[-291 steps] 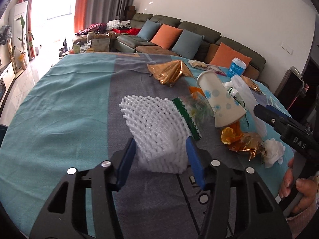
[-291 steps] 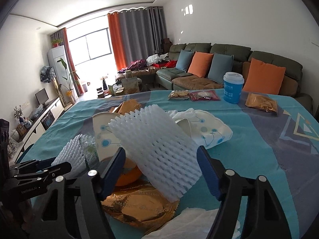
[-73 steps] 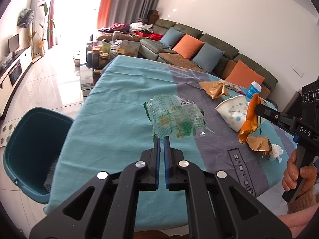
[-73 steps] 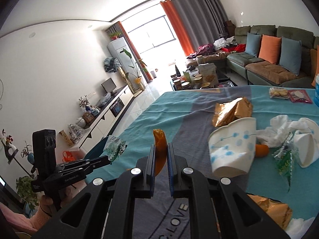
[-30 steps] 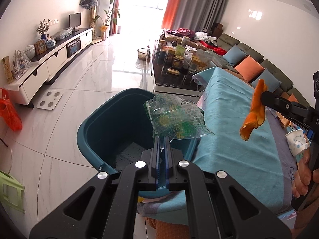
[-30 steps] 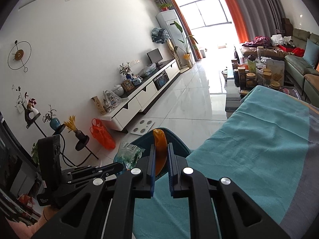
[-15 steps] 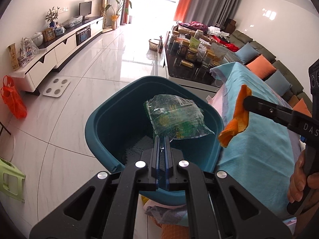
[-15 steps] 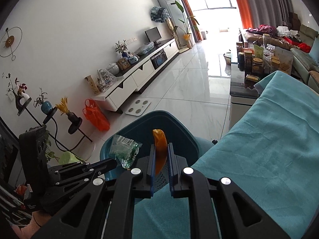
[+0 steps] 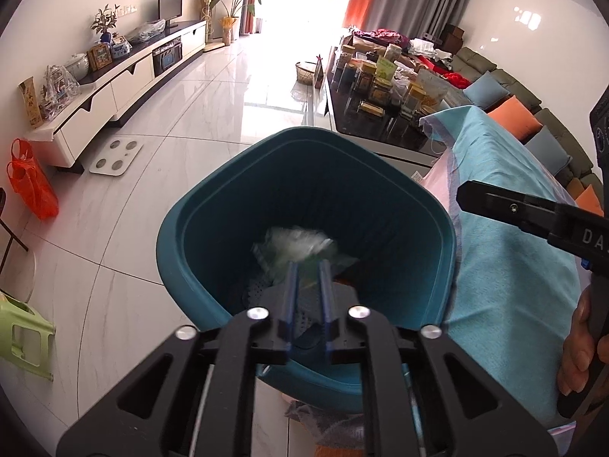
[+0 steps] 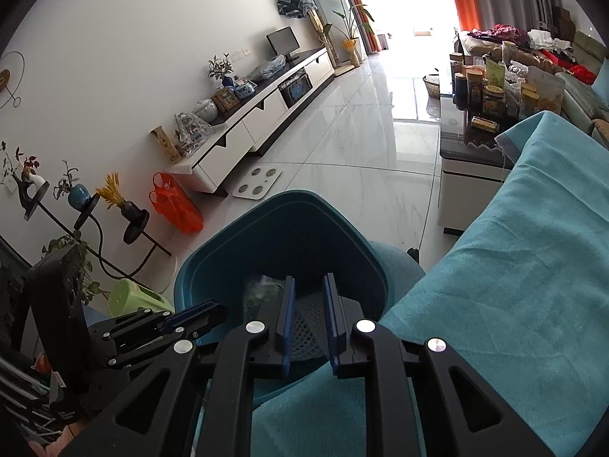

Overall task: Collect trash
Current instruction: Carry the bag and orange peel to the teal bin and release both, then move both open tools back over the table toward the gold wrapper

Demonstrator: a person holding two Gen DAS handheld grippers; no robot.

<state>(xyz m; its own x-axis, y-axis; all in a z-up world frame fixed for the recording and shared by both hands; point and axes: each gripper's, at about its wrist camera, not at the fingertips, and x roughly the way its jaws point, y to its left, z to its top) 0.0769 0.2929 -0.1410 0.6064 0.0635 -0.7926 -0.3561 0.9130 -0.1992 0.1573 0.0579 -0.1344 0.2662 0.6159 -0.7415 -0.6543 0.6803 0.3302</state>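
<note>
Left wrist view: the left gripper [image 9: 306, 266] points down into the teal bin [image 9: 198, 213], which stands on the white tiled floor [image 9: 114, 228] against the end of the table under its teal cloth [image 9: 506, 228]. Its jaws are opening, with a narrow gap between the blue pads and nothing pressed between them. Just past the fingertips a clear plastic wrapper [image 9: 297, 247], blurred, lies inside the bin, free of the pads. Below it, on the bin's bottom, white foam netting [image 9: 255, 291] shows. From the right edge the right gripper [image 9: 462, 198] reaches over the bin's rim beside the cloth, seen only side-on, so this view does not show how its fingers stand. The hand [image 9: 580, 342] holding its handle appears at the right edge.

Right wrist view: the right gripper [image 10: 308, 285] hangs over the same bin [image 10: 281, 209] at the cloth's corner [image 10: 514, 285]. Its jaws are opening too, pads apart, nothing between them; through the gap only the netting [image 10: 308, 320] is seen. The wrapper [image 10: 262, 293] sits dark and greenish just left of the left pad, within the bin. This view alone shows the left gripper [image 10: 222, 310] from outside, at the bin's near-left rim, and an orange bag [image 10: 175, 205] and green stool [image 10: 133, 299] on the floor.
</note>
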